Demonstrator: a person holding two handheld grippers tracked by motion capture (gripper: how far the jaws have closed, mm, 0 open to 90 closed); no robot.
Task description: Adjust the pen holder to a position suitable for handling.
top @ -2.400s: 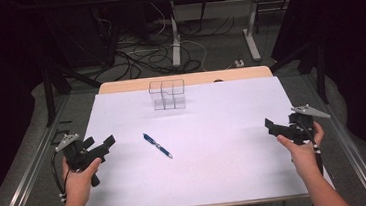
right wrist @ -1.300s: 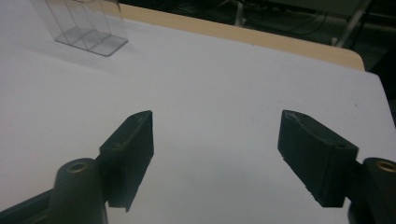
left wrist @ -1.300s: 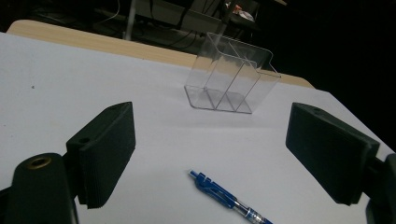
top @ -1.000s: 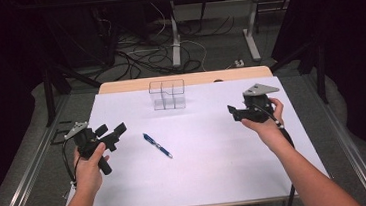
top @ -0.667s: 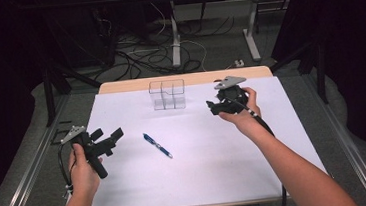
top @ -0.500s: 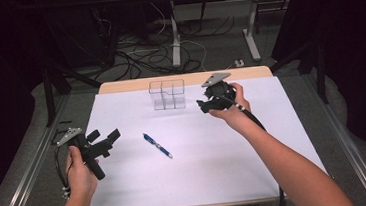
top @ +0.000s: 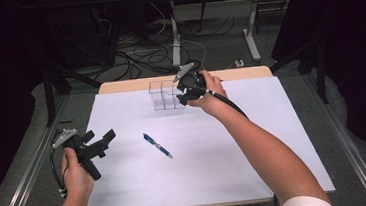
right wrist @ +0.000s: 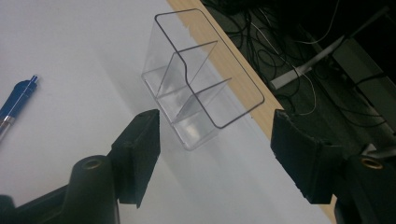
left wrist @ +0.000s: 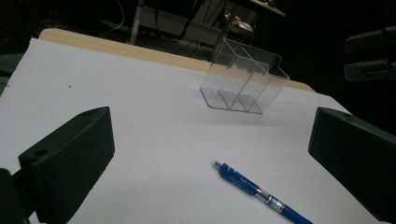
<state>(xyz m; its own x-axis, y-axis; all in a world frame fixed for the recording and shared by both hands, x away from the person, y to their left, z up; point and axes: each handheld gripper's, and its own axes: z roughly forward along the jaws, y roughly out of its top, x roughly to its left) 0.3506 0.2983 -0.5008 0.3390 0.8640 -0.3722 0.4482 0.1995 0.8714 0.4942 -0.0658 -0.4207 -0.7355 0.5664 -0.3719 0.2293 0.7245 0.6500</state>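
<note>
High view: right hand-held gripper (top: 184,94) stands at the clear plastic organizer (top: 166,95) near the far edge of the table (top: 294,138), jaws open, nothing gripped; in the right gripper view the organizer's end lies between them, untouched. Left hand-held gripper (top: 99,143) is held open and empty near the left edge. Blue pen (top: 157,145) lies mid-table, well apart from the organizer. Recommended: centre the jaws on the end wall and close gently, since thin plastic may slip or tip. Table cover is white and bare; dark room beyond, cables (top: 136,52) on the floor.
</note>
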